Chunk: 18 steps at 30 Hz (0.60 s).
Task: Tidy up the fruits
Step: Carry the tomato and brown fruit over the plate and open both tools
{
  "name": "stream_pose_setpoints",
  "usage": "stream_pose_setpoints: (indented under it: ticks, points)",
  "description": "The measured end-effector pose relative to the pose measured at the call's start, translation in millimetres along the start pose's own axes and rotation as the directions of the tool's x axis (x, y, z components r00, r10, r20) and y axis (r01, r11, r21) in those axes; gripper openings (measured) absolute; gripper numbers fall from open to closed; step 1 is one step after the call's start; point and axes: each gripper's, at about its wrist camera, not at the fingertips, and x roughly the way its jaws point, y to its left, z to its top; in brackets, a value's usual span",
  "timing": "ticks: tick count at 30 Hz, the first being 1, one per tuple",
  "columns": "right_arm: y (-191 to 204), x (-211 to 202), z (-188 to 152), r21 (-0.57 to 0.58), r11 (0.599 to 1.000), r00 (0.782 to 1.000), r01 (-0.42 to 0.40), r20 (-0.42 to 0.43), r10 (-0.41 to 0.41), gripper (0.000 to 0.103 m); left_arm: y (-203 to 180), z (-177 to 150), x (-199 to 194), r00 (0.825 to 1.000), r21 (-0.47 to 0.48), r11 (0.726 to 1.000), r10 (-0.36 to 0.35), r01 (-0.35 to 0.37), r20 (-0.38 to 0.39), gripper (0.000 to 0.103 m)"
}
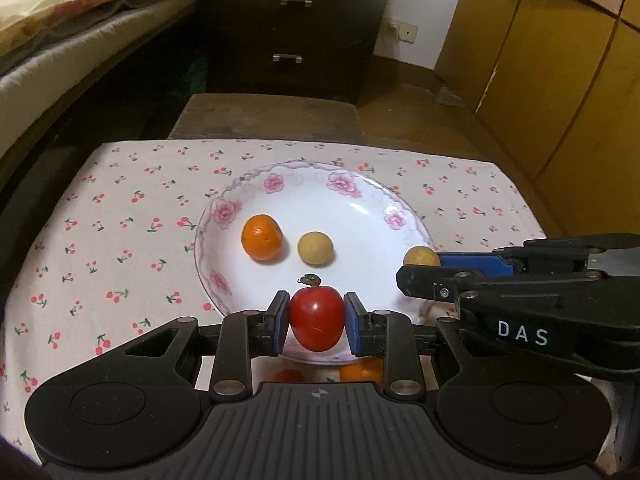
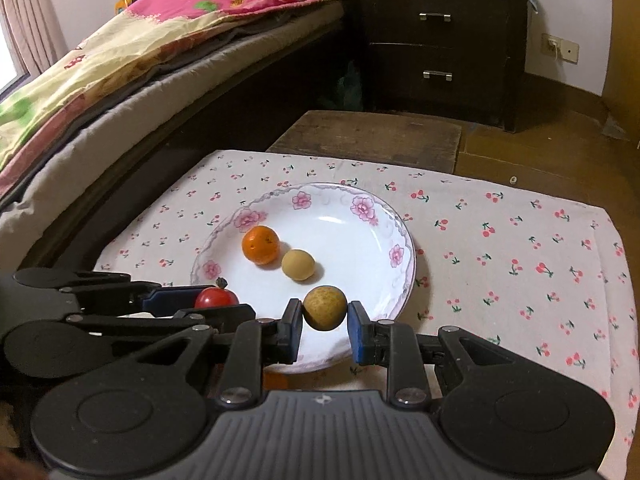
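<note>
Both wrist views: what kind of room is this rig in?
Most likely a home bedroom. A bed with a floral quilt runs along one side, a dark two-drawer nightstand stands at its end, and yellow wardrobe doors line the opposite side.

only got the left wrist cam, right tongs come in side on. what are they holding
Observer: The right tongs are shut on a round yellow-brown fruit, pinched at its sides.
Operator: over the plate or off it
Observer: Over the near part of the plate.
Operator: anything right of the plate
Observer: Only cherry-print cloth; no fruit there.
</note>
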Motion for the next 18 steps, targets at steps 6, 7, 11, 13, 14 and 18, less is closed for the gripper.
stream_pose_setpoints:
  ticks: [6,7,11,13,14,18]
  points:
    - [-4.5,16.1,1.9,0.001,1.000,1.000,-0.014,-0.020,0.014,0.026,3.1,0.5,11.4,1.000,0.001,1.000,0.022,-0.022,-0.013,0.035]
    - [-5.2,18.0,1.6,0.003,1.000,1.000,-0.017,-0.022,0.017,0.026,3.7,0.2,13.1,1.000,0.000,1.000,0.024,-0.024,-0.016,0.035]
    - [-7.2,23.8,0.1,0.011,1.000,0.999,-0.026,-0.031,0.026,0.026,5.1,-1.2,16.9,0.999,-0.004,0.999,0.033,-0.033,-0.026,0.036]
    - [-7.5,25.0,0.1,0.012,1.000,0.999,-0.027,-0.031,0.028,0.027,5.8,-1.2,17.2,0.999,-0.006,0.999,0.034,-0.035,-0.026,0.036]
    - [-7.6,25.2,0.2,0.013,1.000,0.999,-0.028,-0.031,0.029,0.027,5.7,-1.0,17.2,0.999,-0.008,0.999,0.034,-0.034,-0.026,0.036]
    - [-5.9,24.4,0.4,0.011,1.000,0.999,-0.024,-0.026,0.024,0.027,6.2,-1.0,16.4,0.999,-0.014,0.999,0.034,-0.035,-0.025,0.036]
